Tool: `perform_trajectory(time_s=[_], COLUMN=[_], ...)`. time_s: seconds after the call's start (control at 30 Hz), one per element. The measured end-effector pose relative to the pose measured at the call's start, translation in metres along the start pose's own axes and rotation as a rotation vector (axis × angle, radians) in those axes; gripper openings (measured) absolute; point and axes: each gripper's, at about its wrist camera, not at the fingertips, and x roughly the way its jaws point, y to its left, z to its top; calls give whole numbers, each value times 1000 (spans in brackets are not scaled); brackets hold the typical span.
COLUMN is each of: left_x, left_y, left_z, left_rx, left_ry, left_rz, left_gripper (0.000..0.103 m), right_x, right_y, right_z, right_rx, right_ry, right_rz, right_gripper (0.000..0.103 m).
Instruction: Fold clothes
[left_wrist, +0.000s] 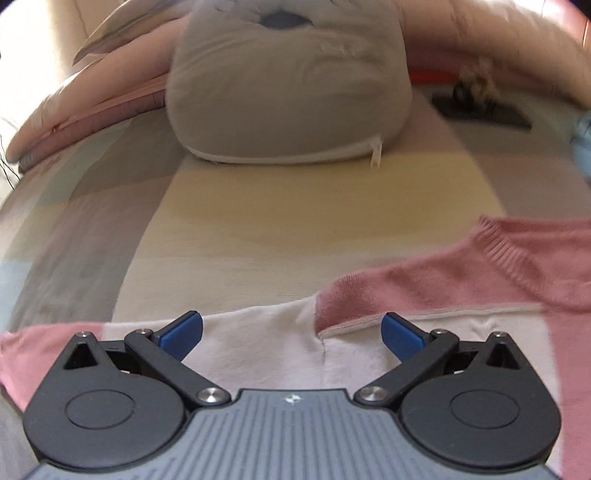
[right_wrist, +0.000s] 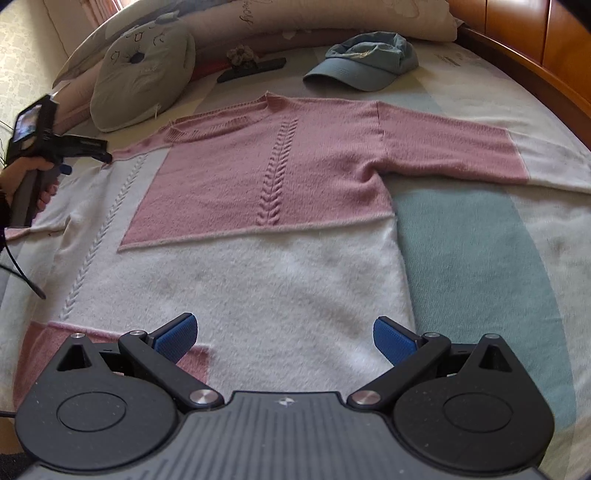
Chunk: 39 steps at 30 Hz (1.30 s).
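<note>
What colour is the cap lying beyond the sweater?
The soft fabric cap is a faded light blue, clearest in the right wrist view.

Grey cushion (right_wrist: 142, 79), blue cap (right_wrist: 364, 64), dark flat object (right_wrist: 253, 70), striped bedspread (right_wrist: 480, 258), wooden bed frame (right_wrist: 524, 51)

- bed (right_wrist: 480, 266) with pastel block-pattern cover, daylit
- wooden headboard (right_wrist: 535, 48) along its right edge
- pale patterned wall (right_wrist: 22, 55) at far left corner
</note>
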Motion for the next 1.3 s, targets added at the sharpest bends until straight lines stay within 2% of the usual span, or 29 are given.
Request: perform_trajectory(time_s=[0.07, 0.17, 0.37, 0.47, 0.6, 0.8, 0.93, 1.17, 1.3], left_x=[14, 27, 7, -21, -64, -128, -162, -176, -180], left_y=[-1, 10, 18, 14, 0, -32, -53, -76, -87], left_z=[2, 10, 12, 3, -22, -74, -106, -139, -148], left_rx=[-29, -147, -196, -168, -89, 15, 83, 80, 144], left_ry=[-8, -1, 2, -16, -33, -63, -117, -108, -102], left_rz=[22, -12, -38, -81, -174, -294, -314, -344, -321], left_gripper=[103, 103, 102, 102, 102, 102, 102, 102, 102], right_x=[-1, -5, -8, -14, -22, -15, 6, 49, 53], right_y=[-3, -7, -22, -29, -48, -94, -136, -211, -242], right_z=[-1, -4, -7, -1, 15, 60, 90, 117, 106], right_rx=[-8, -17, 19, 36, 46, 17, 11, 75, 115], right_ry=[-7, -11, -10, -37, -91, -171, -237, -295, -306], right_rz=[-5, -14, -6, 7, 4, -84, -151, -43, -90], right_gripper=[103, 103, 103, 103, 103, 103, 103, 103, 103])
